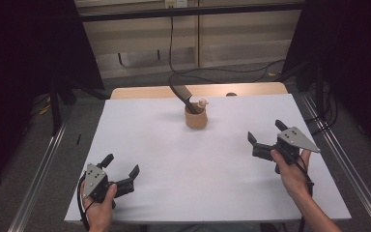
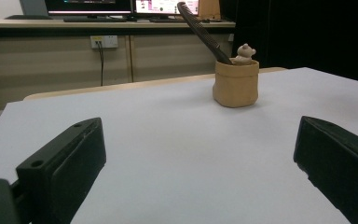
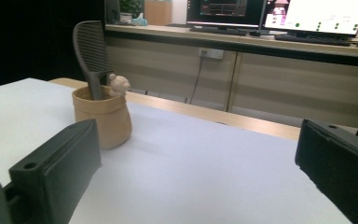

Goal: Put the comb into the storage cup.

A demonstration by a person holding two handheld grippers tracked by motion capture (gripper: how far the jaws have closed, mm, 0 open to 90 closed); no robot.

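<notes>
A tan cup [image 1: 195, 118] with a small bear figure on its rim stands upright at the far middle of the white table [image 1: 183, 159]. A dark comb [image 1: 182, 95] leans out of it toward the back left. The same cup [image 2: 236, 83] and comb [image 2: 200, 31] appear in the left gripper view, and the cup [image 3: 103, 116] with the comb [image 3: 91, 56] in the right gripper view. My left gripper [image 1: 121, 166] rests open at the near left corner, holding nothing. My right gripper [image 1: 266, 132] is open at the right side, also holding nothing. Both are well apart from the cup.
The white sheet covers a wooden table whose far edge [image 1: 140, 92] shows behind the cup. Cables [image 1: 232, 72] trail on the floor beyond. Metal rails [image 1: 43, 164] run along both sides. A counter with monitors [image 3: 279, 14] stands at the back.
</notes>
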